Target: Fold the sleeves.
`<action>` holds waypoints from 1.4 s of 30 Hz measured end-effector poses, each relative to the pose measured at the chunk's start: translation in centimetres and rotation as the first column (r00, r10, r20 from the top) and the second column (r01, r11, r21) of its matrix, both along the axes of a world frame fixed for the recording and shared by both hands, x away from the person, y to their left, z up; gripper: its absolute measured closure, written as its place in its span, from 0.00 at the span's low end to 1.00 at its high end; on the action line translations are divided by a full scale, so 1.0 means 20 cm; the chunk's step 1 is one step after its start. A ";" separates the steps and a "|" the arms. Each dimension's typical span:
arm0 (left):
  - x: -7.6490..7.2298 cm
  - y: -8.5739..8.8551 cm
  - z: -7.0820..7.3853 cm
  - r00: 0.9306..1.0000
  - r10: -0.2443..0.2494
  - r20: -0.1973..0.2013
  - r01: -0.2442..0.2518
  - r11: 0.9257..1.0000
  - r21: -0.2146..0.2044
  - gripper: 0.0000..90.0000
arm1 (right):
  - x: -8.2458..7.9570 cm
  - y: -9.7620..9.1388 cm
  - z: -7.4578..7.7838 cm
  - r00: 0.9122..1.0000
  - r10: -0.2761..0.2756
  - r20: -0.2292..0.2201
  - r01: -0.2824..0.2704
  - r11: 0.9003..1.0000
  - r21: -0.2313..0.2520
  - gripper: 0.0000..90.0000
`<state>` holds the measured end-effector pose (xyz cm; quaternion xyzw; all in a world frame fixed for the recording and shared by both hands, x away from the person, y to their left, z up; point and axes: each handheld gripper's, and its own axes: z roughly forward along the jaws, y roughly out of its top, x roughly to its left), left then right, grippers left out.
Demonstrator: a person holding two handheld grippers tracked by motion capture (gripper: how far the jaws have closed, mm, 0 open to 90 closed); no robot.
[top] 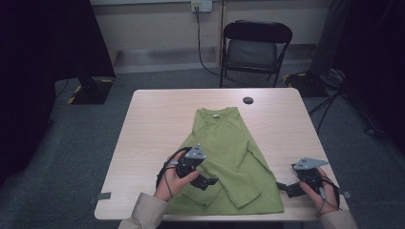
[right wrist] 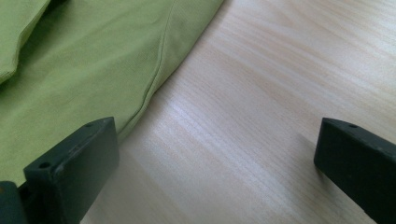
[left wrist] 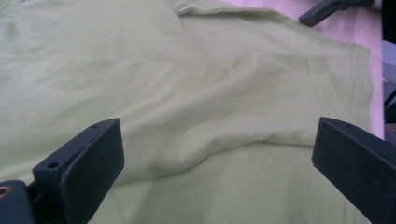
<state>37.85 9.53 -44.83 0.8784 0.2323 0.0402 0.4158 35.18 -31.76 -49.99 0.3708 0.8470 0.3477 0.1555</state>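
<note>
At the near edge of the counter point(top: 143, 124) both pairs of tongs are held low by the person's hands, and both stand wide open with nothing between the jaws. The left tongs point(top: 210, 182) hang over the near left part of the green shirt point(top: 224, 157), jaws pointing across the cloth toward the right; in the left gripper view the folded sleeve point(left wrist: 196, 116) lies straight ahead between the jaws. The right tongs point(top: 282, 187) sit near the counter's near right corner, just beside the shirt's right hem point(right wrist: 156, 88), over bare wood, apart from the cloth. The shirt lies flat in the middle of the counter, its long axis running from the near edge toward the far edge, collar point(top: 217, 113) farthest away, both sleeves folded inward. The left tongs are plainly nearer a grip; the right must shift leftward to reach the hem. Farther off, a small dark disc point(top: 248, 100) rests near the far edge, a folding chair point(top: 253, 50) beyond.
</note>
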 end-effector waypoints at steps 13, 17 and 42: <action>-0.01 0.13 -0.03 0.999 0.048 -0.002 -0.048 0.999 -0.017 0.02 | 0.00 0.00 0.00 1.000 0.000 0.000 0.000 1.000 0.000 0.00; -0.01 0.15 -0.05 0.999 0.054 0.003 -0.054 0.998 -0.015 0.02 | 0.00 0.00 0.00 1.000 0.000 0.000 0.000 1.000 0.000 0.00; -0.02 0.39 -0.10 0.989 0.146 0.019 -0.145 0.989 -0.004 0.02 | 0.00 0.00 0.00 1.000 0.000 0.000 0.000 1.000 0.000 0.00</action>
